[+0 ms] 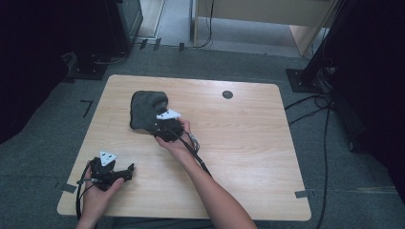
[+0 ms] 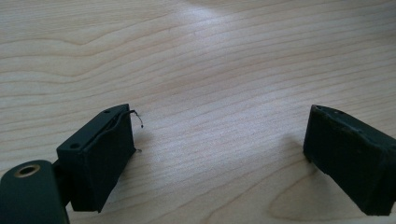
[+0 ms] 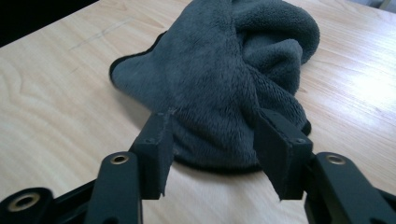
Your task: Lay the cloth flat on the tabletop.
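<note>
A dark grey fleece cloth [image 1: 148,107] lies crumpled on the wooden table [image 1: 248,143], left of its middle. My right gripper [image 1: 154,125] reaches in at the cloth's near edge. In the right gripper view the cloth [image 3: 224,70] rises in a soft heap, and the right gripper [image 3: 212,122] has its jaws apart astride the near hem without squeezing the fabric. My left gripper [image 1: 130,171] rests low at the table's front left corner, away from the cloth. In the left gripper view the left gripper [image 2: 222,116] stands wide open over bare wood.
A small dark round cap [image 1: 228,94] sits in the tabletop toward the back right. Black stands [image 1: 305,78] and cables [image 1: 325,143] line the grey carpet around the table. A cable trails from the right gripper along the forearm.
</note>
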Tool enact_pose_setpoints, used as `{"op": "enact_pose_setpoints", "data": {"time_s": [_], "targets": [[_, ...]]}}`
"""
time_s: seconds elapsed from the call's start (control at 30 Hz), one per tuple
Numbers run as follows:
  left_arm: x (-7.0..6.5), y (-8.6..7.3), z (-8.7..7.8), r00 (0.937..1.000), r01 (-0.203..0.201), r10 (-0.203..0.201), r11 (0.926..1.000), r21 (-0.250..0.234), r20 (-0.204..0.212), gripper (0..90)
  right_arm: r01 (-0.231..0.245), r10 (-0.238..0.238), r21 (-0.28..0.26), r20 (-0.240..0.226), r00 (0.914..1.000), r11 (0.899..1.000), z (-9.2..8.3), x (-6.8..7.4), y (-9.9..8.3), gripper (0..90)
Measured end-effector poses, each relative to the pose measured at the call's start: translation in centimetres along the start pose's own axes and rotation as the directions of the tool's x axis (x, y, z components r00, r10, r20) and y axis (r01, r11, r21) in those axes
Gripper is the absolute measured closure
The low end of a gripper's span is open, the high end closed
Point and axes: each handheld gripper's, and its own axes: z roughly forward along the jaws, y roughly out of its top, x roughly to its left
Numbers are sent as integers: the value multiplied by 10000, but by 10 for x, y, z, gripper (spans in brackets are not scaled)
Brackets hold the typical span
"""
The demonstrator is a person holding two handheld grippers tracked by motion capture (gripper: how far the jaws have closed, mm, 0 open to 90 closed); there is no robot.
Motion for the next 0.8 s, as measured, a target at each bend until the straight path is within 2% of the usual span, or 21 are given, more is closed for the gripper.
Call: {"op": "enact_pose_setpoints", "data": {"time_s": [0.2,0.23,0.27,0.3,0.37,0.4,0.43,0.6,0.8], "targets": [[0,0,0,10000,16,-16,10000,-4,6,83,58,-65,421,166,9998,9991,16,-1,2,465],[0,0,0,10000,12,-12,10000,0,4,83,103,-120,833,206,9997,9965,22,-2,-1,534],[0,0,0,10000,12,-12,10000,0,4,83,103,-120,833,206,9997,9965,22,-2,-1,534],[0,0,0,10000,11,-11,10000,-3,4,83,46,-67,1013,206,9998,9948,25,-4,-5,641],[0,0,0,10000,20,-20,10000,-9,3,83,163,-176,955,131,9998,9953,25,-6,-6,744],[0,0,0,10000,20,-20,10000,-9,3,83,163,-176,955,131,9998,9953,25,-6,-6,744],[0,0,0,10000,18,-18,10000,-8,4,83,241,-248,909,61,9997,9956,21,-7,-5,798],[0,0,0,10000,18,-18,10000,-9,1,83,372,-372,680,-2,9993,9970,8,-12,-7,822],[0,0,0,10000,4,-4,10000,5,3,83,583,-589,407,120,9982,9975,-28,-29,-16,825]]}}
